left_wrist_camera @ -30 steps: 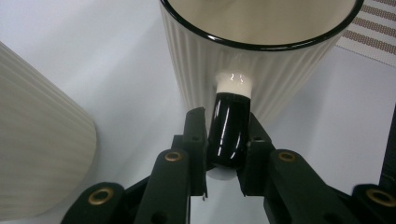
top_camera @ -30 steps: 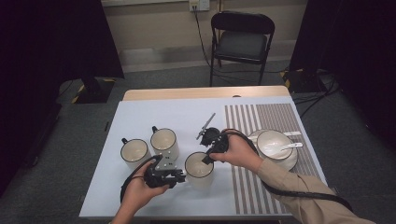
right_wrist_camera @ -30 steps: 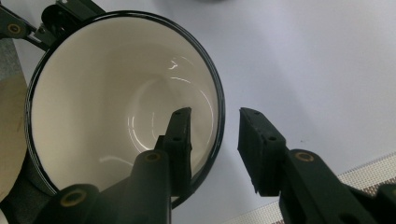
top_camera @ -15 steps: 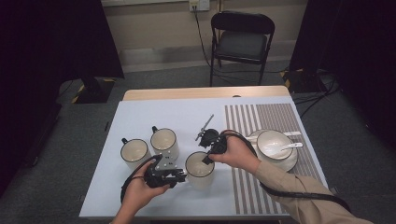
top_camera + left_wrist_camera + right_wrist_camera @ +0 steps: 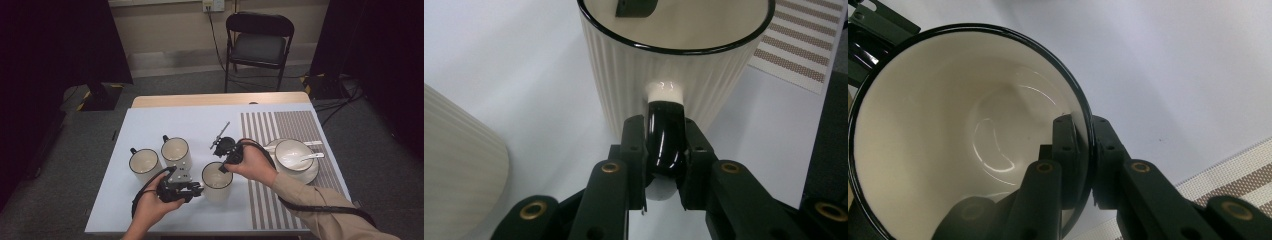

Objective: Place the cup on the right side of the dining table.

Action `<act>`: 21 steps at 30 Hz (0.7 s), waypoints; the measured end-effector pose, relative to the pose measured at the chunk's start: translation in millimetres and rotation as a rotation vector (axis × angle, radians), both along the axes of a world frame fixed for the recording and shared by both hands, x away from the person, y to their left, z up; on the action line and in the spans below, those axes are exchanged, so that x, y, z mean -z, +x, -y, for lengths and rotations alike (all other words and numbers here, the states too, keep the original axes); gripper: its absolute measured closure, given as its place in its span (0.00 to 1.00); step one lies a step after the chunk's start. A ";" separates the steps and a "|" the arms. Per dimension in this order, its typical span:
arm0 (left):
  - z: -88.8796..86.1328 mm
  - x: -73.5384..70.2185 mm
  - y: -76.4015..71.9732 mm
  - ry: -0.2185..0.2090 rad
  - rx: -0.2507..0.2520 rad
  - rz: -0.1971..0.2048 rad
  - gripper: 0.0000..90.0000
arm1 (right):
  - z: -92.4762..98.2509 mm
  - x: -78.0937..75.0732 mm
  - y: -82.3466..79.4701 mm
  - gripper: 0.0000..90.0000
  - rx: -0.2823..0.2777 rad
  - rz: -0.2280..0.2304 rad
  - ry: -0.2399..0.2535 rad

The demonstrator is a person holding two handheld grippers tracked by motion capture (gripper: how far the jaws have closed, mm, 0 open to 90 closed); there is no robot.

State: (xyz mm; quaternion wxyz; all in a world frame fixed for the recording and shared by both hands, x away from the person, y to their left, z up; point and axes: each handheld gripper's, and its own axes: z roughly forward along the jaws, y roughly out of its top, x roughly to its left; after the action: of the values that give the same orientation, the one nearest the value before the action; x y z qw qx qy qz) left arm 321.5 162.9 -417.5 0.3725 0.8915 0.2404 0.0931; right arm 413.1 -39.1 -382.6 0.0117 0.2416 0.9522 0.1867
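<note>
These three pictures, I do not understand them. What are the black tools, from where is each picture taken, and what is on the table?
A person sits at a table and holds one hand tool with two jaws in each hand. One camera looks down from above; the two close pictures come from small cameras riding on the tools.

The left gripper is closed on the black handle of the nearest mug. The right gripper pinches that mug's rim, one jaw inside, one outside; its jaws have just been closing.

Also on the table: two more mugs, a striped mat, and a bowl with a spoon on a plate.
</note>
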 end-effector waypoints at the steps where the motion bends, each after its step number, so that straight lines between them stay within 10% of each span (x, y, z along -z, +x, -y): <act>1: 1.0 -0.6 -0.3 0.005 -0.001 0.007 0.86 | 0.0 0.0 0.0 0.93 0.000 0.000 0.000; 21: 20.9 -19.6 13.4 0.002 0.025 0.017 0.85 | 20.7 -21.3 7.2 0.93 0.029 0.005 -0.022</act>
State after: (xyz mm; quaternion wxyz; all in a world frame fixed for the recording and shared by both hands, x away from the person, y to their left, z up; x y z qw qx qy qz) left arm 334.8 142.0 -397.8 0.3749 0.8940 0.2259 0.0964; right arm 420.3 -59.7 -361.3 0.0193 0.2546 0.9505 0.1768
